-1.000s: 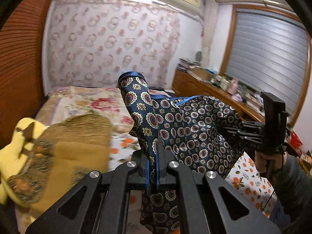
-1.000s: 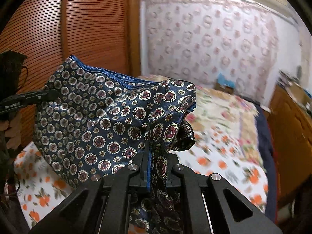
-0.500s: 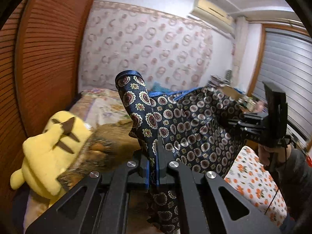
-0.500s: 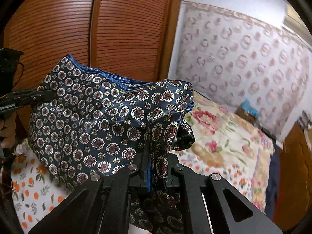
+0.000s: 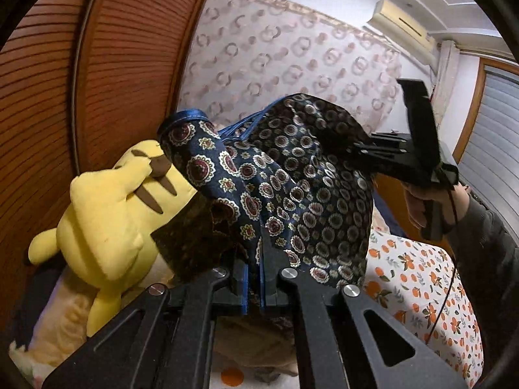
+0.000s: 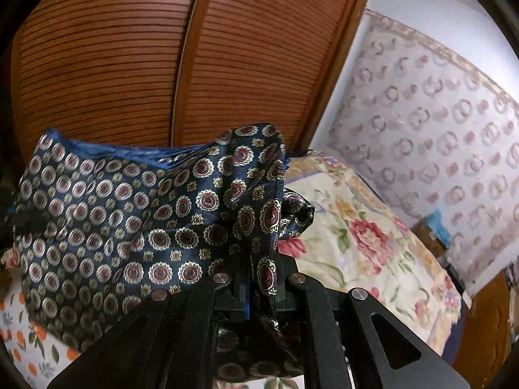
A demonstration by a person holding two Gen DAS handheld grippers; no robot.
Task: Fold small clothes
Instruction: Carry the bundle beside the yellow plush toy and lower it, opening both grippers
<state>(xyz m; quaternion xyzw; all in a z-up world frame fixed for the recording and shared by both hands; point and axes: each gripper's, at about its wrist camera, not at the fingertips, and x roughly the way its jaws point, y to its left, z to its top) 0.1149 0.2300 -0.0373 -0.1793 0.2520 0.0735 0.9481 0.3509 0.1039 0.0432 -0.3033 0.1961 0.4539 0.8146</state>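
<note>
Aloft, navy patterned cloth (image 5: pixel 301 194), clamped by left claw (image 5: pixel 254 287), right claw (image 6: pixel 259 288)

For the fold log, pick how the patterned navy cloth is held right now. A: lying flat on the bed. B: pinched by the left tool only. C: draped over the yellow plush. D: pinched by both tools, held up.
D: the left tool and the right tool each clamp the navy cloth, which hangs between them.

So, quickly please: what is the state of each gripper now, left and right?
Left gripper: closed, holding the navy patterned cloth.
Right gripper: closed, holding the same cloth.
</note>
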